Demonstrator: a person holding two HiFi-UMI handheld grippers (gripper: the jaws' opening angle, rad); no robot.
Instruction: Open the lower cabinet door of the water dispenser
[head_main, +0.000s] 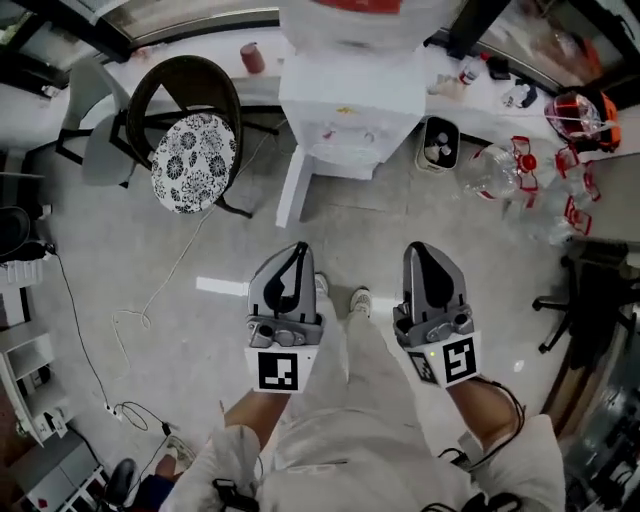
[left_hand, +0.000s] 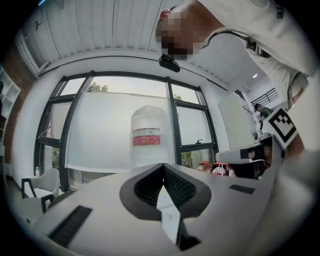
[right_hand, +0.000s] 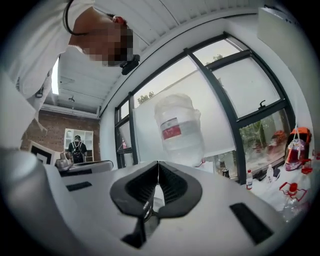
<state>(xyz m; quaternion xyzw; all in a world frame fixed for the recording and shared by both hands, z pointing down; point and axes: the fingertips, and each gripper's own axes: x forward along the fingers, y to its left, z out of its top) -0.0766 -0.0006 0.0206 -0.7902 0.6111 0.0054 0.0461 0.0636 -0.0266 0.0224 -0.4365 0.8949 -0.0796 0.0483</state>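
The white water dispenser (head_main: 350, 115) stands at the top centre of the head view, with a large clear bottle (left_hand: 146, 140) (right_hand: 177, 130) on top. A white door panel (head_main: 296, 185) juts out from its lower left front toward me, swung open. My left gripper (head_main: 297, 250) and right gripper (head_main: 420, 250) are held side by side in front of my body, well back from the dispenser and touching nothing. In both gripper views the jaws meet tip to tip, left gripper (left_hand: 162, 167) and right gripper (right_hand: 158, 164), shut with nothing between them.
A round chair with a black-and-white patterned cushion (head_main: 193, 160) stands left of the dispenser. A white cable (head_main: 150, 300) trails over the floor at the left. A small bin (head_main: 440, 143) and clear bottles with red frames (head_main: 520, 175) lie to the right. An office chair base (head_main: 575, 295) is at far right.
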